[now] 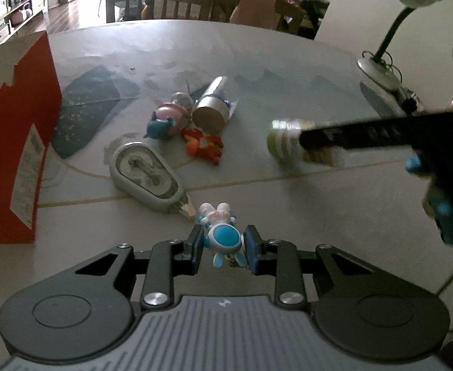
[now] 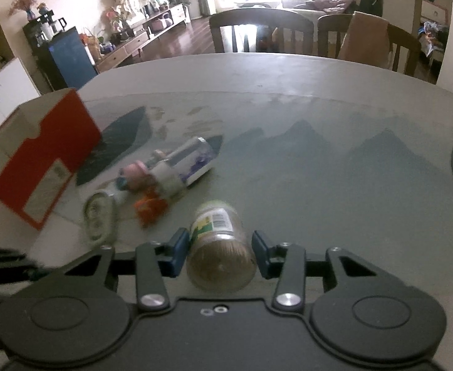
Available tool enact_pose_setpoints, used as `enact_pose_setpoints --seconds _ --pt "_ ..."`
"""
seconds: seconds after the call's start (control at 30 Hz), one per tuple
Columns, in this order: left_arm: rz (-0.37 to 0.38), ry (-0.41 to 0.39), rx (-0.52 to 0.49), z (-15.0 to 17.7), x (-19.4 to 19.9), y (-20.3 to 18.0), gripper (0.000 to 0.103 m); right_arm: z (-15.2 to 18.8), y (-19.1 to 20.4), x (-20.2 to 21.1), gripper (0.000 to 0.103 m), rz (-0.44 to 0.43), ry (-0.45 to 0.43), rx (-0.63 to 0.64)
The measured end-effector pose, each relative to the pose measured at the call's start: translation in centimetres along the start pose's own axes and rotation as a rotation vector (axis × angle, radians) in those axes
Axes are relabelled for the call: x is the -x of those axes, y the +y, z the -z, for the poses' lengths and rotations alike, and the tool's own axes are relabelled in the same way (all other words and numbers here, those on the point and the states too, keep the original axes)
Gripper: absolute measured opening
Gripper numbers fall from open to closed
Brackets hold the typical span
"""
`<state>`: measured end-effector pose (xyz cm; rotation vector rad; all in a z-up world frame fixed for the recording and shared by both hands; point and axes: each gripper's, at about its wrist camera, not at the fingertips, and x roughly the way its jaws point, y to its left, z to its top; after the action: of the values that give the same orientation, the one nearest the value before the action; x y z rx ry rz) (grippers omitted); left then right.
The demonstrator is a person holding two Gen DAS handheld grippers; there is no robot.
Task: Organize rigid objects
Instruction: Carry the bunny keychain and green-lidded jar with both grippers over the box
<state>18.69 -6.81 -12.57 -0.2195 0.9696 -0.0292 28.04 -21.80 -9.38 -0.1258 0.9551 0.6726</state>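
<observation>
Both my grippers grip: left gripper (image 1: 223,245) pinches a blue-and-white rabbit figurine (image 1: 219,232) just before the correction tape dispenser (image 1: 147,176); right gripper (image 2: 218,253) clamps a labelled glass jar (image 2: 218,249), right of that dispenser, off the table (image 2: 319,170).

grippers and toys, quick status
Left gripper shut on blue-white figure. Right gripper shut on jar. Red box stands left; path clear.

1. My left wrist view looks steeply down over my left gripper (image 1: 223,247), close to the tabletop (image 1: 319,216).
2. My right wrist view does likewise; both share the red box (image 2: 41,157) far left.
</observation>
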Motion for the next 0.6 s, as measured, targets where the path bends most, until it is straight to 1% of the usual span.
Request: enact_pose_setpoints --seconds 0.3,0.47,0.6 --pt "0.032 -0.048 0.027 -0.6 2.5 1.1 0.028 1.6 2.5 3.3 0.042 -0.03 -0.02 -0.024" --pt "0.051 -0.082 0.023 -1.3 4.4 1.7 0.028 1.3 4.2 5.2 0.042 -0.04 -0.06 -0.025" --pt "0.062 -0.114 0.011 -2.2 6.1 2.8 0.028 0.3 5.9 6.7 0.042 -0.048 -0.1 -0.013"
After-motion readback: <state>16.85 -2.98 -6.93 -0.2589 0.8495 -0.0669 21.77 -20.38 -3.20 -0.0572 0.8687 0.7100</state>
